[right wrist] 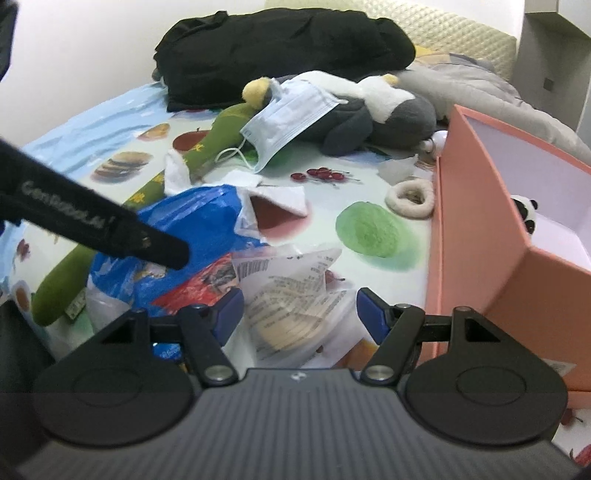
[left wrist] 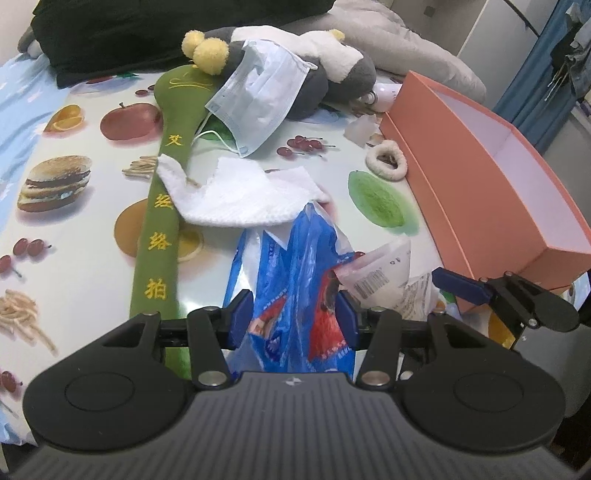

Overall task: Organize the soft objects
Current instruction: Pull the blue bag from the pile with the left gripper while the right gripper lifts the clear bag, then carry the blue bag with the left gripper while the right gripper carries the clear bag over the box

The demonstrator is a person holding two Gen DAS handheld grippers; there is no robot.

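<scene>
Between the left gripper's (left wrist: 291,317) half-open blue fingers the crinkled blue-and-red plastic bag (left wrist: 295,280) looks pinched on the fruit-print bed cover (left wrist: 85,266), awaiting transfer to the orange cardboard box (left wrist: 480,177); right gripper (right wrist: 299,314) gapes empty.

I'm working in a home bedroom: a bed with a quilted headboard (right wrist: 454,33) fills the upper frame. A fruit-printed sheet (left wrist: 92,229) covers it, a plush toy (right wrist: 376,110) lies there, and clothes (left wrist: 569,48) hang upper right.
</scene>
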